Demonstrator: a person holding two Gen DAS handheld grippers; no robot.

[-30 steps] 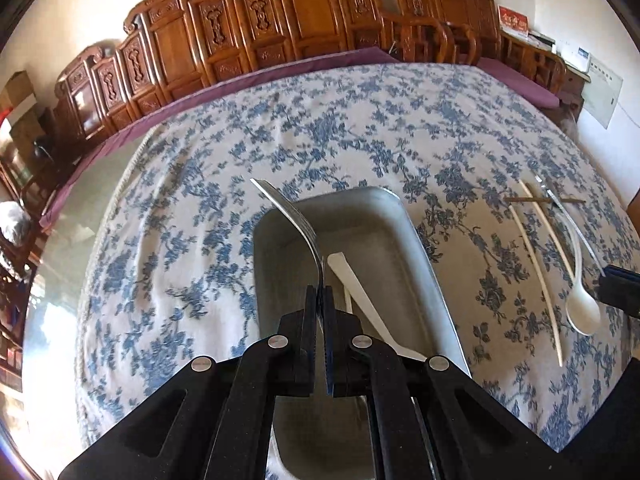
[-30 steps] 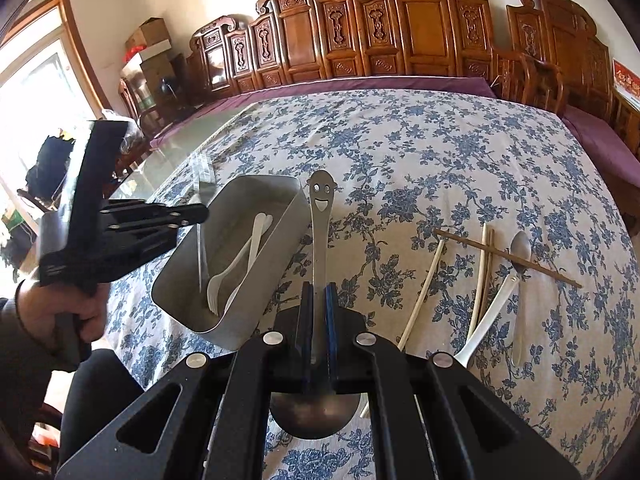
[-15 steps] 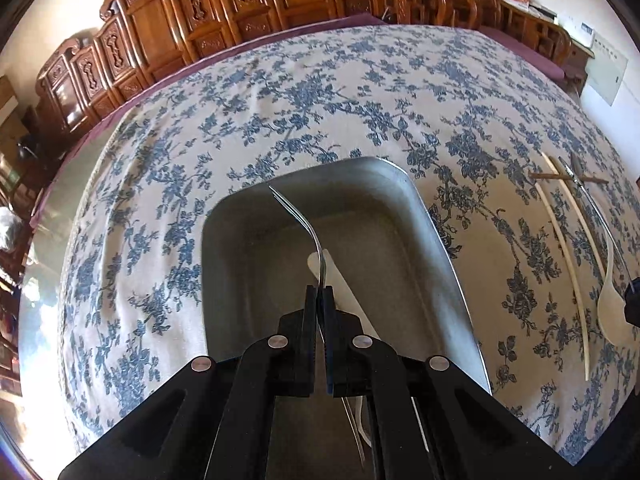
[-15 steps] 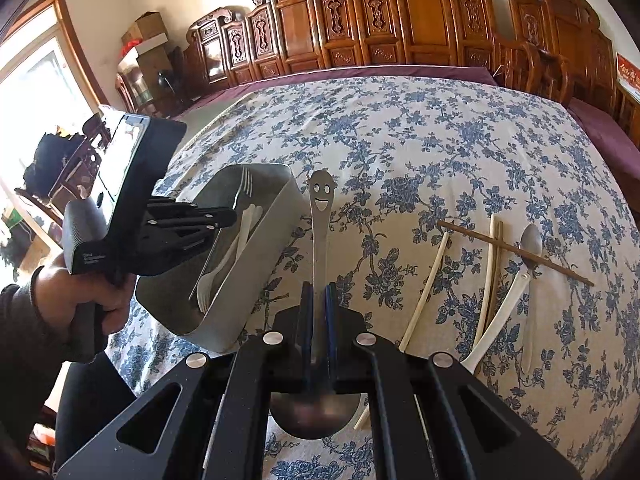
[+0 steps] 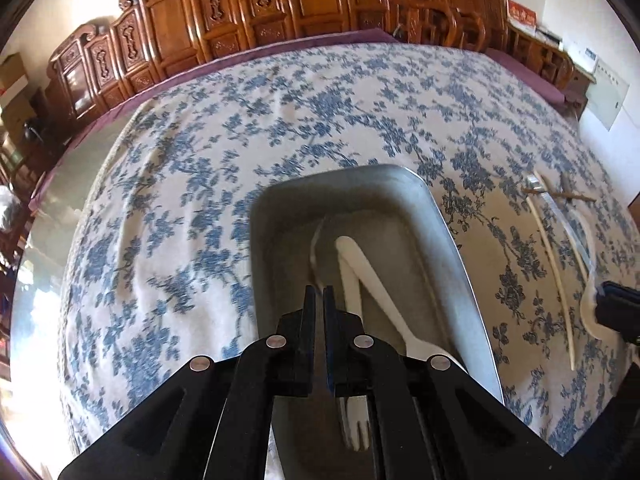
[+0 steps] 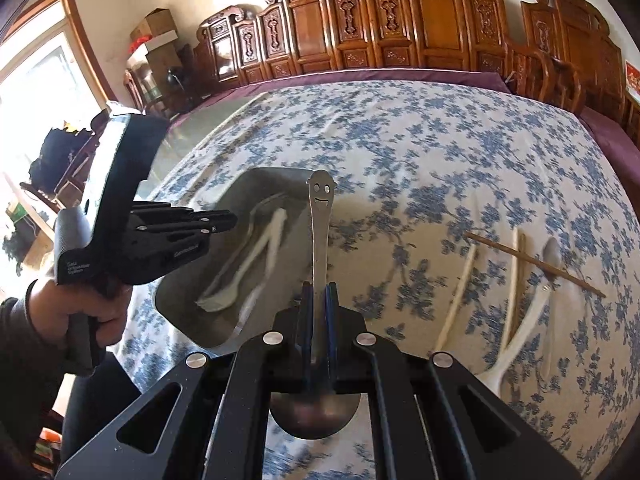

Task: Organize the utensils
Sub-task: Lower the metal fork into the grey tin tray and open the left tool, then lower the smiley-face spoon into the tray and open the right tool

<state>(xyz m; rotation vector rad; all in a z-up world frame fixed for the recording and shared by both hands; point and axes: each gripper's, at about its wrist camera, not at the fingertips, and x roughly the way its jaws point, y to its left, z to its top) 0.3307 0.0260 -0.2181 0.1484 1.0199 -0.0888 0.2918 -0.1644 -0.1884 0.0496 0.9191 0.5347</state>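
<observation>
- Spoon [image 6: 319, 240], steel, smiley-ended, clamped mid-handle in right claw [image 6: 319, 292], bowl below the jaws, just right of tray [image 6: 188, 316].
- Left claw [image 5: 319, 292] closed on thin metal fork [image 5: 316, 240], over the tray (blurred, so grip only judged).
- Probably stiff, light, slick: best pinched across the flat handle.

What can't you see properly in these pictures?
1. Left wrist view: the metal fork in the left gripper is motion-blurred, so its prongs cannot be counted.
2. Left wrist view: the left gripper covers most of the white plastic fork in the tray.
3. Right wrist view: the white utensils in the tray are smeared; how many is unclear.
4. Right wrist view: the right gripper covers part of the bowl of the smiley spoon.
</observation>
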